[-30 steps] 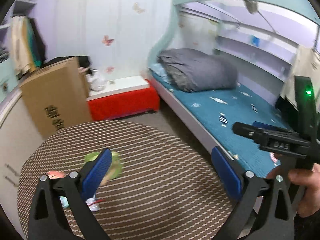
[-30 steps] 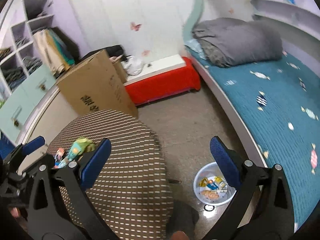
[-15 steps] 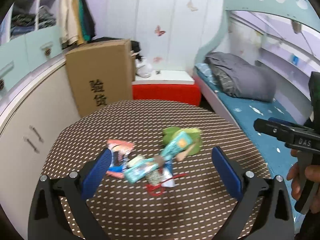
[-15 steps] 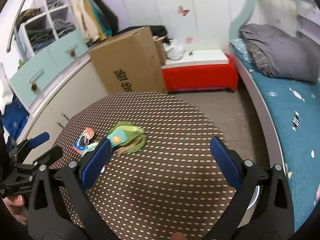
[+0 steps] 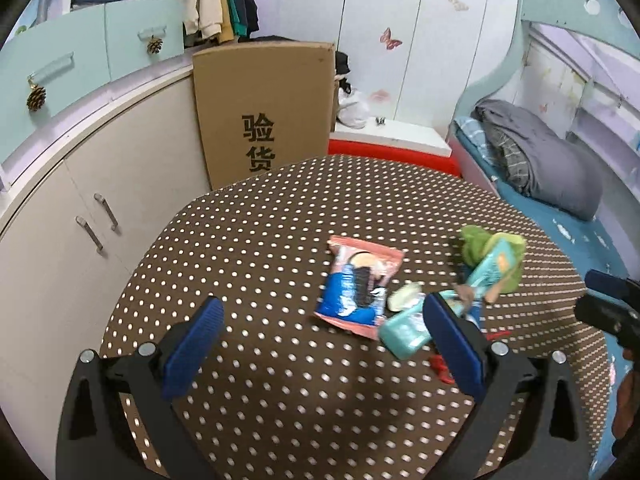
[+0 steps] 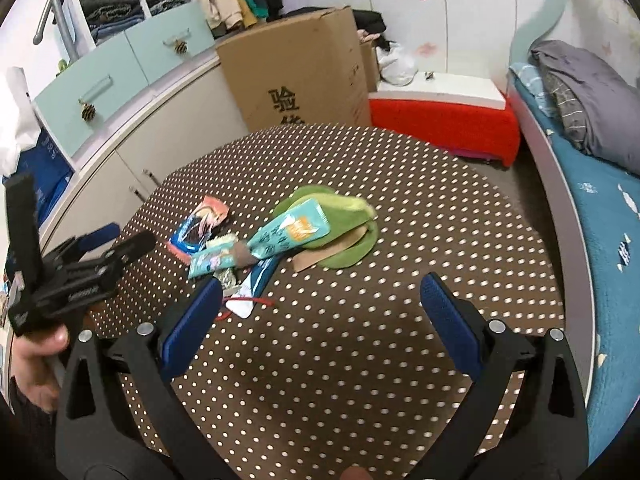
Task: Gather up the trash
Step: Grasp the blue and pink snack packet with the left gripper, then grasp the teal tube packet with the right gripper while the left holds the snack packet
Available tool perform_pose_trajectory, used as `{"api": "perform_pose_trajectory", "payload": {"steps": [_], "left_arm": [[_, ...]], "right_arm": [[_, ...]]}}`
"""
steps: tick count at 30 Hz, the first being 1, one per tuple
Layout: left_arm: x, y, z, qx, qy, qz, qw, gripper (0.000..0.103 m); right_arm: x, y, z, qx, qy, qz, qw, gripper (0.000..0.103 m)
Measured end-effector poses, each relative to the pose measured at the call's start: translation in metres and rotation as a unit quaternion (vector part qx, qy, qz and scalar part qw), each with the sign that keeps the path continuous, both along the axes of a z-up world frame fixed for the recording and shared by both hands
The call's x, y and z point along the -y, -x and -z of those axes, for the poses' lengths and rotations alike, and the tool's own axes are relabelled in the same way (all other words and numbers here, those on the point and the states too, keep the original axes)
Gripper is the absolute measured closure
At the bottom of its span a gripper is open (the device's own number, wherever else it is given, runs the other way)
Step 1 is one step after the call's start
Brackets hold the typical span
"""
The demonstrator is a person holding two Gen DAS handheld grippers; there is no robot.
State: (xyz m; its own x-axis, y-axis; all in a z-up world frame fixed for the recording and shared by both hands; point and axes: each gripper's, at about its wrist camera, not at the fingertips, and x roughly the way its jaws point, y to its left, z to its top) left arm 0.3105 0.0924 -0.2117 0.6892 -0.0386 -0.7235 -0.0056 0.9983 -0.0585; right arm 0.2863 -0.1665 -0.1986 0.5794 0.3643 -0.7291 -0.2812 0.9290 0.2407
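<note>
**Brown dotted table swung into view, trash now under both hand-held grippers**

Brown polka-dot cloth covered the table [image 5: 280, 232], and it now filled both views; a second earlier the cameras had faced the bed [image 6: 600, 216] and a basin on the floor. The left hand-held gripper [image 5: 320, 340] hovered wide and empty above the pink-and-blue snack packet [image 5: 358, 284]. The right hand-held gripper [image 6: 320, 320] was also wide and empty, nearer the teal wrapper [image 6: 290, 232] lying across a green item [image 6: 344, 236]. The litter sat clustered mid-table, untouched. Judging by this swing back, another pickup was about to begin.
</note>
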Motion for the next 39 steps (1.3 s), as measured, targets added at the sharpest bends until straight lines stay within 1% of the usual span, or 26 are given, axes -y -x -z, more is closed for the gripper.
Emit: {"api": "perform_pose_trajectory", "payload": {"steps": [7, 8, 9, 11, 12, 13, 14, 16, 18, 20, 23, 25, 26, 28, 29, 30, 31, 33, 35, 37, 38, 39], "left_arm": [[0.003, -0.037, 0.020, -0.020, -0.020, 0.031, 0.9991, 0.006], [0.004, -0.041, 0.022, -0.025, -0.021, 0.036, 0.9988, 0.006], [0.004, -0.047, 0.027, -0.031, -0.019, 0.043, 0.9984, 0.009], [0.006, -0.055, 0.033, -0.046, -0.016, 0.058, 0.9971, 0.036], [0.007, -0.058, 0.038, -0.057, -0.011, 0.069, 0.9959, 0.040], [0.008, -0.058, 0.038, -0.053, -0.011, 0.074, 0.9958, 0.045], [0.010, -0.057, 0.039, -0.051, -0.011, 0.081, 0.9954, 0.055], [0.011, -0.053, 0.037, -0.049, -0.010, 0.090, 0.9947, 0.069], [0.007, -0.050, 0.037, -0.049, 0.005, 0.085, 0.9952, 0.071], [0.001, -0.045, 0.037, -0.048, 0.013, 0.075, 0.9959, 0.072], [-0.013, -0.035, 0.038, -0.047, 0.024, 0.058, 0.9969, 0.073], [-0.025, -0.026, 0.039, -0.047, 0.029, 0.045, 0.9975, 0.073], [-0.030, -0.021, 0.039, -0.048, 0.033, 0.038, 0.9976, 0.073], [-0.037, -0.013, 0.040, -0.048, 0.040, 0.032, 0.9975, 0.073], [-0.040, -0.008, 0.040, -0.049, 0.043, 0.029, 0.9975, 0.073], [-0.042, -0.004, 0.040, -0.049, 0.044, 0.028, 0.9975, 0.073], [-0.044, 0.000, 0.040, -0.049, 0.046, 0.025, 0.9974, 0.073], [-0.046, 0.005, 0.040, -0.050, 0.053, 0.022, 0.9971, 0.073], [-0.047, 0.010, 0.039, -0.051, 0.057, 0.019, 0.9969, 0.073], [-0.048, 0.015, 0.039, -0.052, 0.061, 0.019, 0.9966, 0.073], [-0.048, 0.015, 0.039, -0.053, 0.062, 0.019, 0.9965, 0.073], [-0.048, 0.018, 0.039, -0.053, 0.065, 0.018, 0.9963, 0.073]], "right_arm": [[-0.015, -0.001, 0.018, -0.014, 0.006, -0.020, 1.000, 0.006], [-0.017, -0.001, 0.020, -0.015, 0.007, -0.023, 1.000, 0.006], [-0.019, 0.000, 0.022, -0.016, 0.007, -0.028, 0.999, 0.006], [-0.024, 0.001, 0.025, -0.015, 0.007, -0.038, 0.999, 0.006], [-0.028, 0.001, 0.026, -0.014, 0.009, -0.045, 0.999, 0.006], [-0.031, 0.002, 0.027, -0.013, 0.010, -0.050, 0.999, 0.007], [-0.035, 0.002, 0.027, -0.011, 0.011, -0.056, 0.998, 0.007], [-0.044, 0.003, 0.026, -0.004, 0.008, -0.071, 0.997, 0.007], [-0.053, 0.001, 0.024, 0.006, 0.009, -0.081, 0.997, 0.008], [-0.061, -0.001, 0.023, 0.013, 0.015, -0.092, 0.996, 0.011], [-0.070, -0.005, 0.018, 0.035, 0.040, -0.109, 0.993, 0.012], [-0.078, -0.010, 0.014, 0.060, 0.075, -0.131, 0.987, 0.016], [-0.081, -0.013, 0.014, 0.068, 0.092, -0.140, 0.983, 0.019], [-0.093, -0.021, 0.014, 0.079, 0.135, -0.182, 0.971, 0.022], [-0.100, -0.023, 0.016, 0.082, 0.156, -0.203, 0.963, 0.026], [-0.109, -0.027, 0.020, 0.080, 0.181, -0.229, 0.953, 0.032], [-0.118, -0.031, 0.026, 0.071, 0.204, -0.258, 0.942, 0.035], [-0.128, -0.036, 0.035, 0.058, 0.226, -0.298, 0.925, 0.045], [-0.134, -0.042, 0.041, 0.042, 0.225, -0.318, 0.920, 0.055], [-0.136, -0.052, 0.046, 0.023, 0.203, -0.326, 0.923, 0.064], [-0.135, -0.055, 0.047, 0.012, 0.186, -0.329, 0.926, 0.071], [-0.134, -0.058, 0.046, 0.007, 0.175, -0.326, 0.929, 0.075]]}}
